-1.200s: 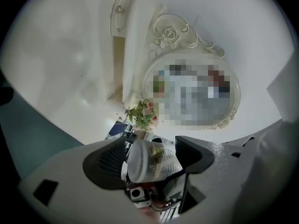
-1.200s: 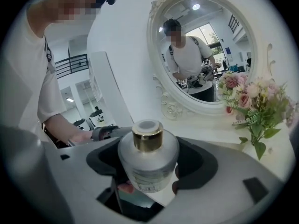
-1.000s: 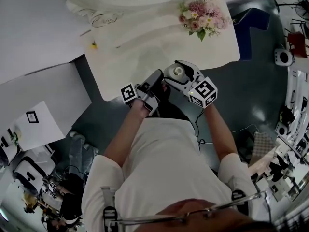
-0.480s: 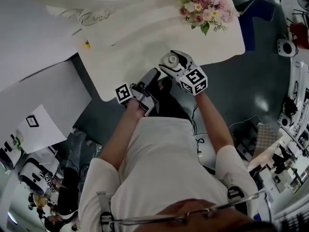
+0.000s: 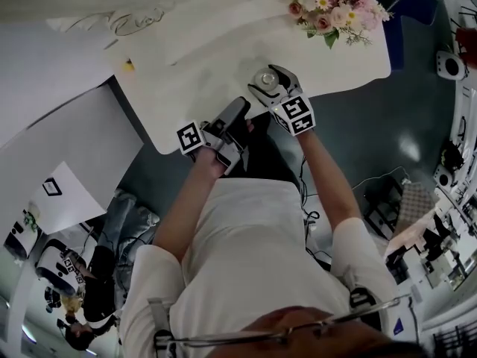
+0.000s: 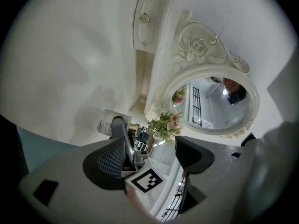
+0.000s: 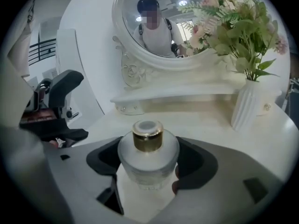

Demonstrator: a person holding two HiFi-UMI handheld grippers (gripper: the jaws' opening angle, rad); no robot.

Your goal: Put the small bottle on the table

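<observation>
**Bottle over the table's near edge, not yet released**

Head view: my right gripper (image 5: 270, 83) is stretched out over the near edge of the white table (image 5: 201, 58), with the small bottle (image 5: 266, 78) between its jaws, cap up. I've kept it upright so it can go straight down onto its base. The left gripper (image 5: 231, 118) hangs back at the table's edge, just beside the right one, out of the way because this job needs only one gripper. The flowers (image 5: 335, 6) stand well apart at the far right, so the landing spot is free.

Left gripper view: the left gripper (image 6: 152, 155) has its jaws spread and nothing between them. Beyond them I see the right gripper's marker cube and the oval mirror (image 6: 219, 101).

Right gripper view: the right gripper (image 7: 148, 164) is pinching the small bottle (image 7: 148, 148) by its frosted body, one jaw pad on each side, below the gold cap. The table (image 7: 196, 120) runs ahead to the white vase (image 7: 247, 106). I can't tell whether the base is touching the surface yet. I judge the task nearly done, with only lowering and letting go left. If I release too high, the bottle could tip.
</observation>
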